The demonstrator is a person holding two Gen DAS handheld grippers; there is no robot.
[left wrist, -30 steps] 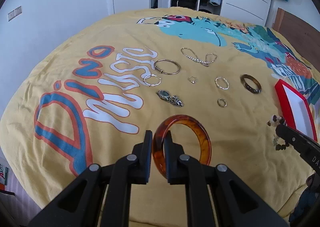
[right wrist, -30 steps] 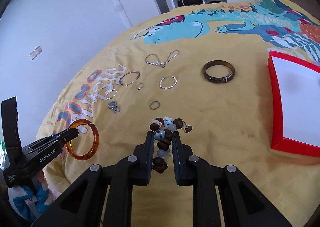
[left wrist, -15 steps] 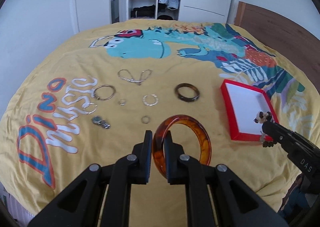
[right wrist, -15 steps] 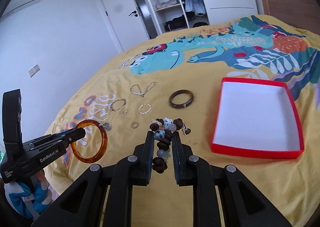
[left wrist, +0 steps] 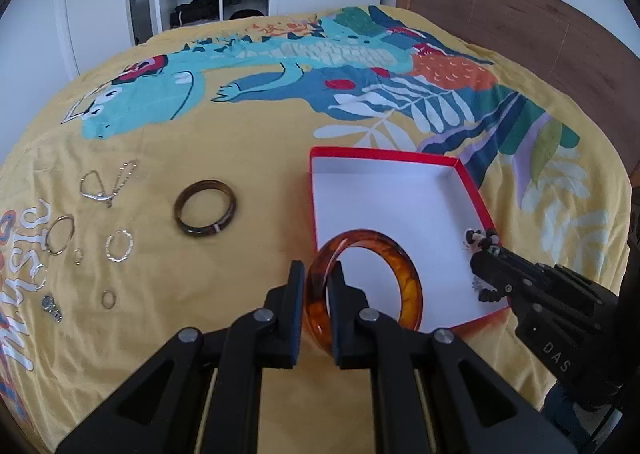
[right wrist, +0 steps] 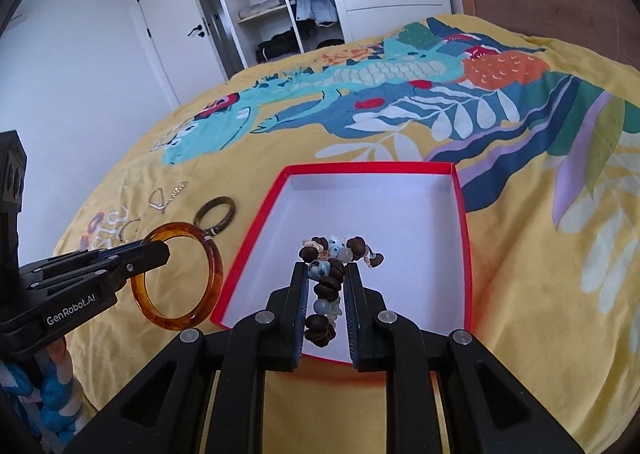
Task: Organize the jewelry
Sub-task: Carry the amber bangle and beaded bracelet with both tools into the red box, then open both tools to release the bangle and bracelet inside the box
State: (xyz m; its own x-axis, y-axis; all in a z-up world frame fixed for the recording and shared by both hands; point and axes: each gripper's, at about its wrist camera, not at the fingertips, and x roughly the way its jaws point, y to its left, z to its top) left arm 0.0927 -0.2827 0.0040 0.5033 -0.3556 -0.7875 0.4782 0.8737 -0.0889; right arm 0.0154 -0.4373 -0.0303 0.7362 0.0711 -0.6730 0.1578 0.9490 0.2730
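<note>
L gripper (left wrist: pixel 318 282) clamps amber bangle (left wrist: pixel 404 282); R gripper (right wrist: pixel 327 282) clamps bead bracelet (right wrist: pixel 325 286), over box (right wrist: pixel 256 230).

You are working in a home bedroom: a bed (left wrist: pixel 280 158) under a yellow dinosaur-print cover, a wooden headboard (left wrist: pixel 520 34) behind it, an open wardrobe (right wrist: pixel 280 6) with hanging coats and folded clothes, and a white door (right wrist: pixel 168 38).

Both grippers' fingers (left wrist: pixel 298 294) clamped, loaded.
</note>
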